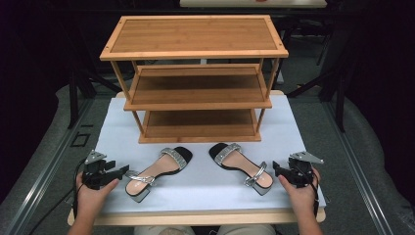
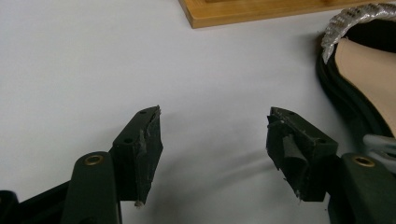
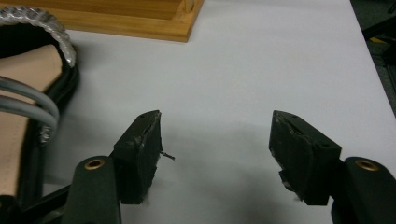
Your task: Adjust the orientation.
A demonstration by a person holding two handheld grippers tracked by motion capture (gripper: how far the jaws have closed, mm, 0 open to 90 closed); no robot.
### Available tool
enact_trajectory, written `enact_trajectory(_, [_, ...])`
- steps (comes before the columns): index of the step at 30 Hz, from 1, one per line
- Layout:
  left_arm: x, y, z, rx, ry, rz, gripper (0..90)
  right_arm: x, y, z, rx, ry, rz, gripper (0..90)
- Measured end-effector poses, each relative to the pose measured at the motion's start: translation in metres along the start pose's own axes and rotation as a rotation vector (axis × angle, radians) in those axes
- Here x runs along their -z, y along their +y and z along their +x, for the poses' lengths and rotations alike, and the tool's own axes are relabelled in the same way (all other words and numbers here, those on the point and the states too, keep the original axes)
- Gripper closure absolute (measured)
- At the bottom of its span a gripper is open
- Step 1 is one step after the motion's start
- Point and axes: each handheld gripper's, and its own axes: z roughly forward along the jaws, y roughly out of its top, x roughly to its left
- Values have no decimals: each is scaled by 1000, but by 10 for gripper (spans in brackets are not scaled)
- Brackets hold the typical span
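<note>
1. Right now I see the white table top (image 1: 117, 132) carrying everything, with the three-tier wooden rack (image 1: 195, 49) standing well ahead of both sets of fingers.
2. Between my two tools lie two sandals, toes toward the rack. The left sandal (image 1: 156, 171) sits just beside my left gripper's tips, its heel end nearest them; in the left gripper view its black sole and tan insole lie off to the right of the fingers.
3. The right sandal (image 1: 242, 168) lies just beside my right gripper's tips — in the right gripper view its grey straps and glittery band lie to the left of the fingers.
4. My left gripper (image 2: 212, 154) rests low over the white surface, fingers (image 2: 140, 149) spread wide with nothing between them.
5. My right gripper (image 3: 215, 156) matches it — fingers (image 3: 140, 154) released, bare table between them.
</note>
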Motion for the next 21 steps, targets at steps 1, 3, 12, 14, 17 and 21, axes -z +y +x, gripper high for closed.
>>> enact_trajectory(1, [0, 0, 0, 0, 0, 0, 357, 1, 0, 1, 3, 7, -3, 337])
enact_trajectory(3, [0, 1, 1, 11, -1, -11, 357, 1, 1, 2, 13, 11, -13, 335])
enact_trajectory(12, [-2, 2, -3, -16, -21, -2, 356, -5, 0, 8, 62, -10, -9, 341])
enact_trajectory(14, [-2, 2, -5, -12, -25, -5, 358, -4, 0, 8, 58, -14, -11, 351])
enact_trajectory(17, [-1, 3, -7, 4, -48, -6, 363, -1, 0, 6, 40, 2, -16, 369])
enact_trajectory(21, [6, 12, -13, 0, -61, 1, 376, 6, -3, 9, 72, -19, -23, 375])
